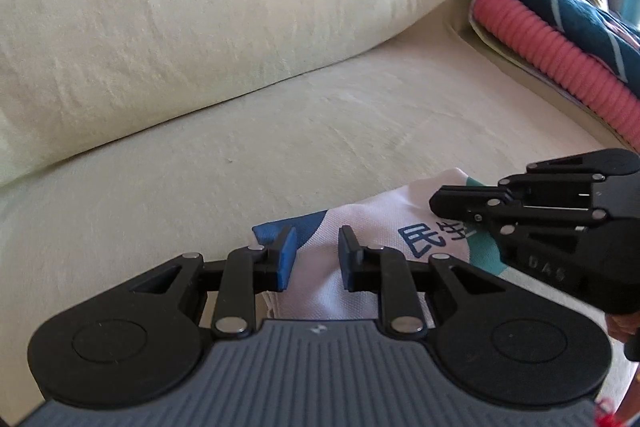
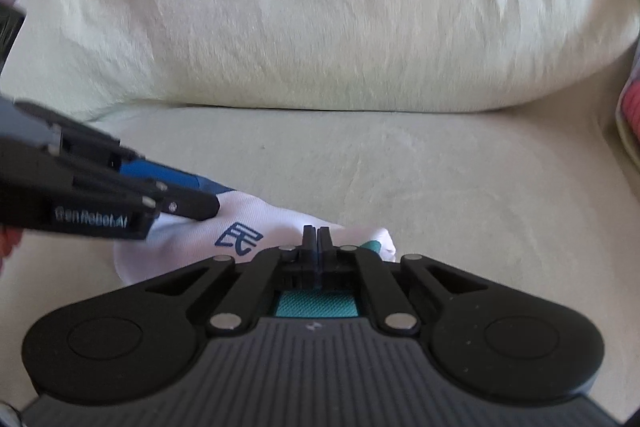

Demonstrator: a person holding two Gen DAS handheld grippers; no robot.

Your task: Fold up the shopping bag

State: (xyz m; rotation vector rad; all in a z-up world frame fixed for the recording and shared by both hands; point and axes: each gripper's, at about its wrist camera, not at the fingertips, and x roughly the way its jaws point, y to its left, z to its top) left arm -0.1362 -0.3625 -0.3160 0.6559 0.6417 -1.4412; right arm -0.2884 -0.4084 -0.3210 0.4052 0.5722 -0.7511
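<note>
The shopping bag [image 1: 360, 223] is white cloth with blue and teal patches and blue print, folded small on the cream sofa seat [image 1: 240, 163]. My left gripper [image 1: 318, 253] is open, its blue pads either side of the bag's near-left part. My right gripper [image 1: 438, 205] comes in from the right with its jaws together over the bag. In the right wrist view the right gripper [image 2: 317, 233] is shut, with the bag [image 2: 260, 227] under and in front of its tips; whether it pinches cloth is hidden. The left gripper [image 2: 208, 205] lies over the bag's left end.
A large cream back cushion [image 1: 200, 19] rises behind the seat and also fills the upper right wrist view [image 2: 340, 15]. Folded textiles, a pink ribbed roll [image 1: 556, 63] and a dark teal cloth [image 1: 572, 15], are stacked at the seat's right end.
</note>
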